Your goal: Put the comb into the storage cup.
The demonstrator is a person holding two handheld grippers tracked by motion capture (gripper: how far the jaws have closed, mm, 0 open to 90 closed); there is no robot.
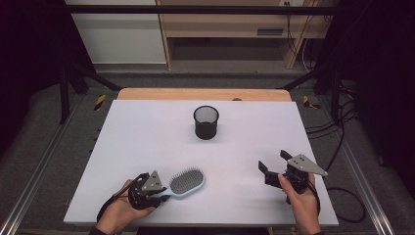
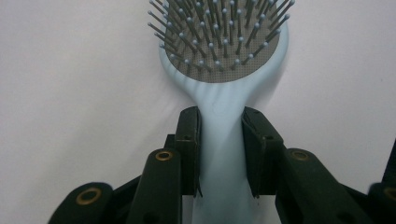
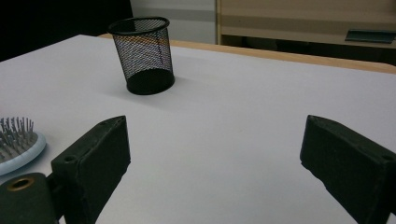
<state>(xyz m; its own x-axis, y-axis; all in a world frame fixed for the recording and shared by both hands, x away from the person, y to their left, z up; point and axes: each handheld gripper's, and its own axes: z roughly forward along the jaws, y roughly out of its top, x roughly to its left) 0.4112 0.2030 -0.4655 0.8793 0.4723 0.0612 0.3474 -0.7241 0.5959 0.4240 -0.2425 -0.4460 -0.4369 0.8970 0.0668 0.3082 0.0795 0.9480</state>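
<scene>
Hairbrush (image 1: 185,183) lies flat on the white worktop (image 1: 147,132) near its front edge, left of centre, bristles up. Body pale blue plastic; oval grey pad with grey pins, light ball tips. Handle points toward the person, which puts it within easy reach of the left tool (image 2: 221,140). Left tool clenched on the handle just below the head, pads pressed to both sides; a grip near the head likely limits swing on lifting. Right tool (image 1: 274,164) released, jaws wide apart, nothing between them, held near the front right corner. Black mesh cup (image 1: 206,122) stands upright toward the far edge, mid-worktop, probably the brush's destination.
</scene>
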